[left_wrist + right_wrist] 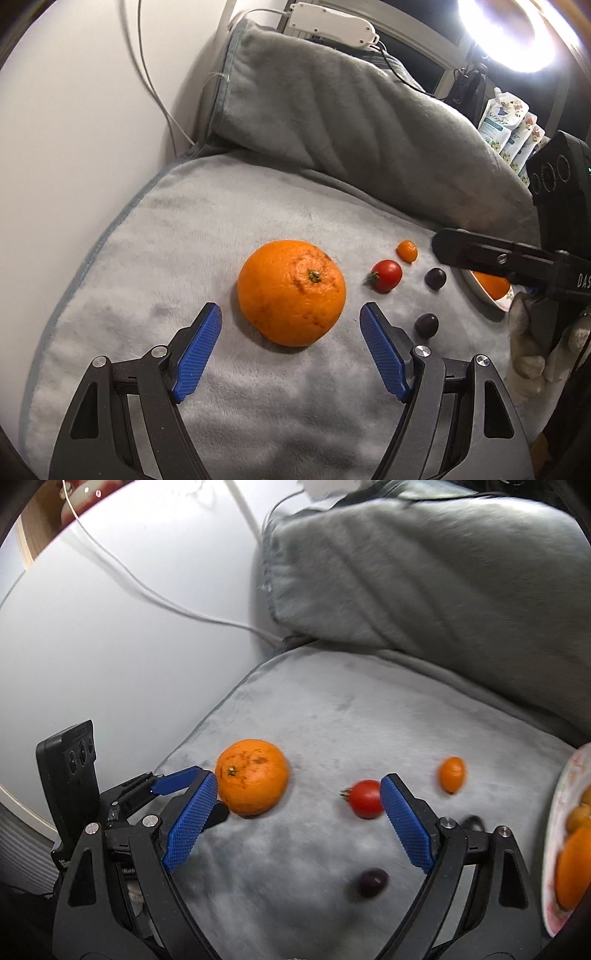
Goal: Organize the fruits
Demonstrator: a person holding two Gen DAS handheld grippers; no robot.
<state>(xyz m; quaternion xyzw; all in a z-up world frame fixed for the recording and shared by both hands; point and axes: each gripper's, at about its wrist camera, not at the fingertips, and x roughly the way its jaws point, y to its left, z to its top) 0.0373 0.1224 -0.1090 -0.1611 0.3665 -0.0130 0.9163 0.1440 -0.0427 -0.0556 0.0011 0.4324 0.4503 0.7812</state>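
Note:
A large orange lies on the grey blanket. My left gripper is open, its blue pads on either side of the orange's near half, not touching. To the right lie a cherry tomato, a small kumquat and two dark grapes. In the right wrist view my right gripper is open and empty above the blanket, between the orange and the tomato. A grape lies below it, the kumquat to the right.
A patterned plate holding orange fruit sits at the right edge; it also shows in the left wrist view. A grey pillow rises behind. White cables cross the white surface at left. Pouches stand at far right.

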